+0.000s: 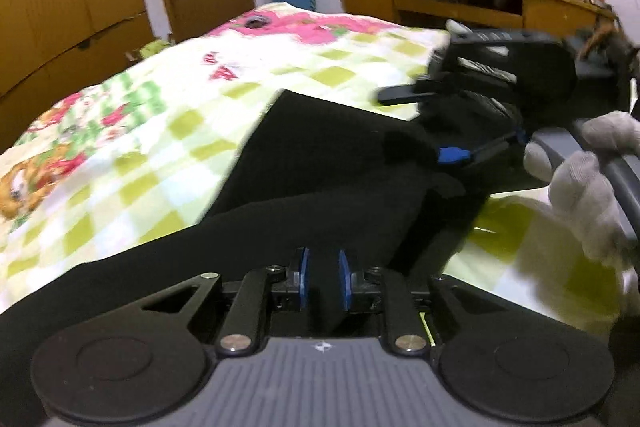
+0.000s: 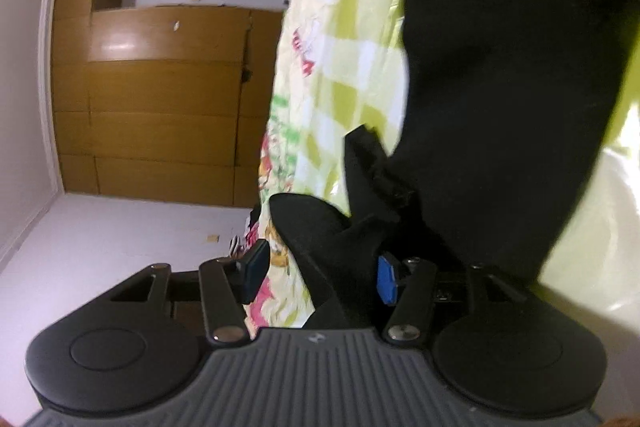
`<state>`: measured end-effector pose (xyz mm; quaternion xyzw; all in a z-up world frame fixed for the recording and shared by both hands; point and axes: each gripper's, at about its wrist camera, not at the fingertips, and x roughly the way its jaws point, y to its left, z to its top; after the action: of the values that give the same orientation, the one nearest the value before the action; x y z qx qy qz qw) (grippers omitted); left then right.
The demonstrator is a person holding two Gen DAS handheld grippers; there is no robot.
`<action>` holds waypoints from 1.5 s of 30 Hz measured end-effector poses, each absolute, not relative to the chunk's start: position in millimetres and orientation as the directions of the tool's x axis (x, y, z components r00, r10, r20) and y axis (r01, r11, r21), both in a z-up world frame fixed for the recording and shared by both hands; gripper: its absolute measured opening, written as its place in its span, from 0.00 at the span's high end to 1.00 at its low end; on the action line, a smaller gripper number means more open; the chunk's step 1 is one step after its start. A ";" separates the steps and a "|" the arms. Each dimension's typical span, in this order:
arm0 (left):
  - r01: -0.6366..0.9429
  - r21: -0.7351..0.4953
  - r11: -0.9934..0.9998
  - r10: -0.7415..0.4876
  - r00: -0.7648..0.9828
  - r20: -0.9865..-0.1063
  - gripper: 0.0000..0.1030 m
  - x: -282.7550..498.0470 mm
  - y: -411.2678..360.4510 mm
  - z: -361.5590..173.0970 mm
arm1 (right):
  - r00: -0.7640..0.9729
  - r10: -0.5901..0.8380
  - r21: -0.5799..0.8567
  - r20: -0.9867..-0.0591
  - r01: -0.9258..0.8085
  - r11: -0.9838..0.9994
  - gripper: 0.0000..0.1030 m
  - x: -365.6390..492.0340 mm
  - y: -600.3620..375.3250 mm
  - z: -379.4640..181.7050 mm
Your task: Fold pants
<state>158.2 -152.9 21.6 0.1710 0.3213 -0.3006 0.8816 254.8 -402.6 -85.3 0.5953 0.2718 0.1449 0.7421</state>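
Your left claw (image 1: 324,281) is showing blue pads, black link arms with silver screws and a grey ribbed body. Your right hand (image 1: 588,183) is wearing a pale grey knitted glove.

A bed (image 1: 120,131) carries everything, covered by a quilt (image 1: 340,39) checked in green and white with pink cartoon prints. Black pants (image 1: 320,167) lie directly on the quilt, stretched lengthwise, nearer its right edge than its left.
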 end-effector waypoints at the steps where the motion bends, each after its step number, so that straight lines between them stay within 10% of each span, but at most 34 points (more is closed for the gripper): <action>1: 0.643 0.121 0.757 -0.414 0.615 -0.671 0.67 159.2 -159.5 17.8 | 0.791 0.563 0.956 -0.240 0.091 0.280 0.46 257.0 -395.7 -82.5; 7: 0.670 0.238 0.704 -0.413 0.657 -0.630 0.63 137.3 -191.6 11.6 | 0.737 0.652 0.959 -0.179 -0.018 0.284 0.46 264.2 -367.8 -69.4; 11: 0.645 0.318 0.695 -0.390 0.710 -0.586 0.37 130.3 -202.2 13.3 | 0.743 0.653 0.955 -0.145 -0.067 0.289 0.60 269.4 -377.8 -52.9; 16: 0.602 0.356 0.715 -0.372 0.758 -0.535 0.37 127.7 -219.3 15.6 | 0.712 0.684 0.946 -0.160 -0.088 0.313 0.65 268.7 -371.0 -47.1; 20: 0.570 0.310 0.761 -0.315 0.742 -0.592 0.77 145.7 -216.1 12.8 | 0.710 0.681 0.946 -0.178 -0.066 0.317 0.64 263.4 -375.1 -54.7; 31: 0.497 0.089 0.863 -0.359 0.728 -0.584 0.80 170.8 -167.4 61.6 | 0.781 0.602 0.984 -0.168 0.098 0.148 0.40 269.2 -393.5 -101.1; 45: 0.464 0.060 0.884 -0.364 0.762 -0.536 0.80 187.2 -136.0 87.7 | 0.845 0.496 0.973 -0.202 0.233 0.000 0.41 266.6 -391.3 -119.1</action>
<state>187.2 -136.0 87.7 0.0950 0.2644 -0.2217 0.9338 266.6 -391.3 -119.1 0.7001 0.2601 0.0999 0.6574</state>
